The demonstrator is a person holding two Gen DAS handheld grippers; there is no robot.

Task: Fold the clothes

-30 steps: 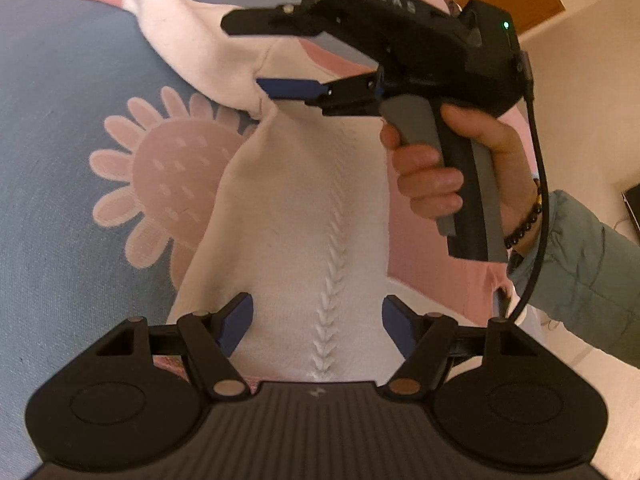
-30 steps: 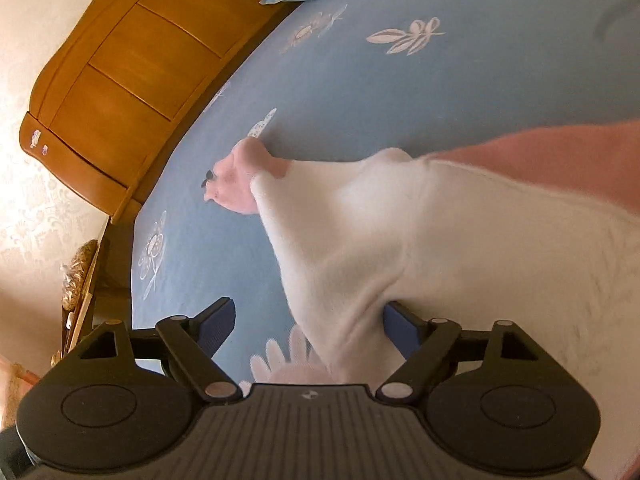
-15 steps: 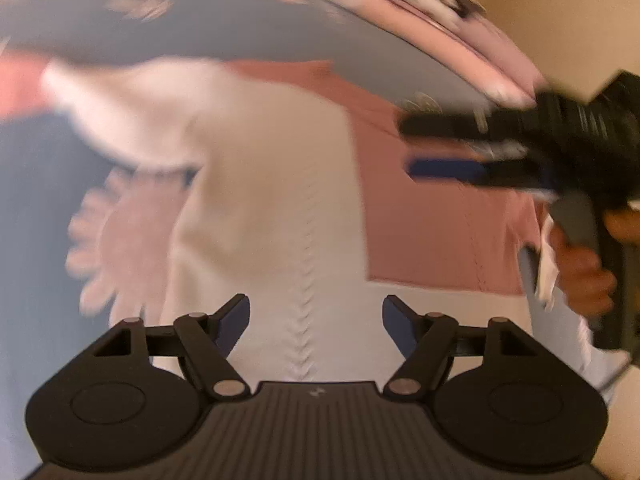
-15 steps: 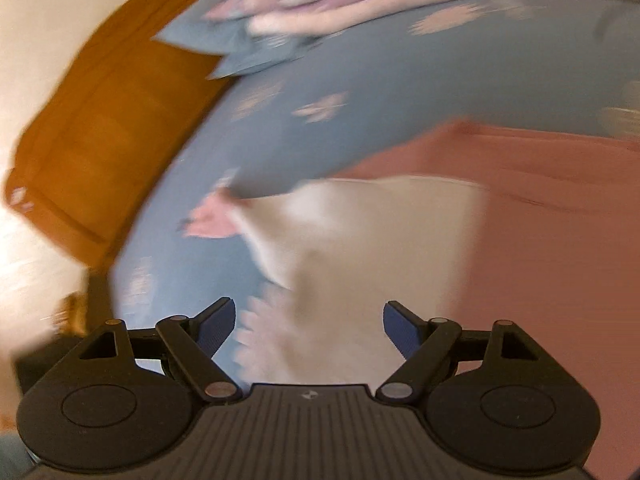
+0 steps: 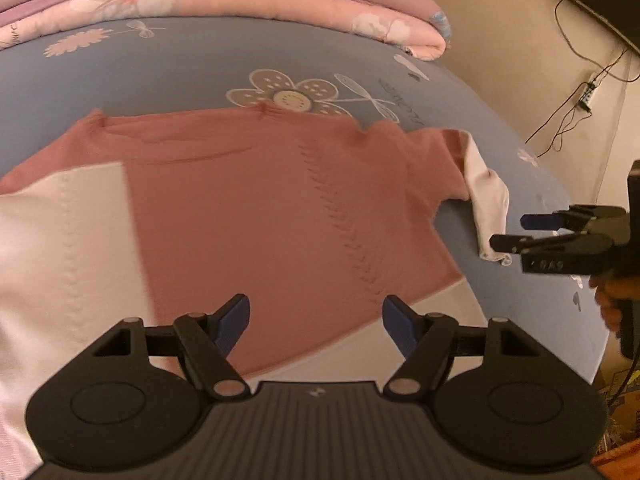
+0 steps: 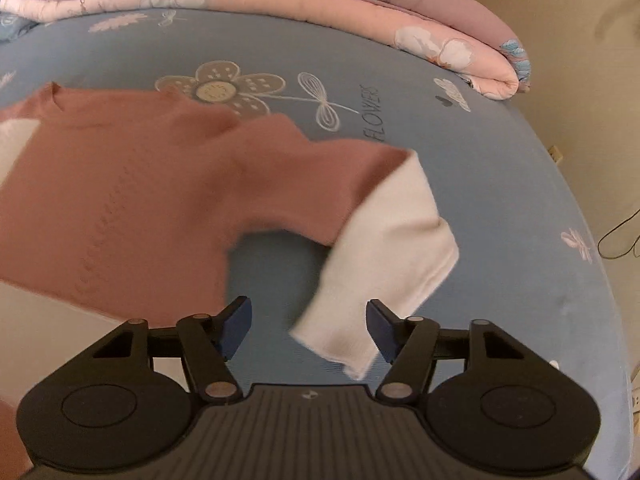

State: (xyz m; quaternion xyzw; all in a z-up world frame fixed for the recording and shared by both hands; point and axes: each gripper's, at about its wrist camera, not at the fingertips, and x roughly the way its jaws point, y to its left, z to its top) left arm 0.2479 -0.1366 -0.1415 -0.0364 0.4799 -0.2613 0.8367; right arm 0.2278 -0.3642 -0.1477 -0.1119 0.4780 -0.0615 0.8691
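A pink and white knit sweater [image 5: 256, 208] lies spread flat on the blue flowered bedsheet [image 5: 160, 60]. One white panel is folded over its left side. Its right sleeve [image 6: 384, 256], pink with a white cuff end, bends down toward the bed's edge. My left gripper [image 5: 316, 320] hovers open over the sweater's lower body with nothing between its fingers. My right gripper [image 6: 308, 320] is open just above the white cuff; in the left wrist view the right gripper [image 5: 516, 232] shows at the far right beside that cuff [image 5: 490, 208], its jaws apart.
A folded pink and lilac flowered quilt [image 5: 240, 4] lies along the far side of the bed. The bed's right edge [image 5: 576, 240] drops off to a beige wall with cables [image 5: 576, 96]. A hand [image 5: 616, 296] holds the right gripper.
Both grippers have swung from the sweater's left sleeve over to its right side. The right gripper, which had the left sleeve between its fingers, now hovers over the right cuff.
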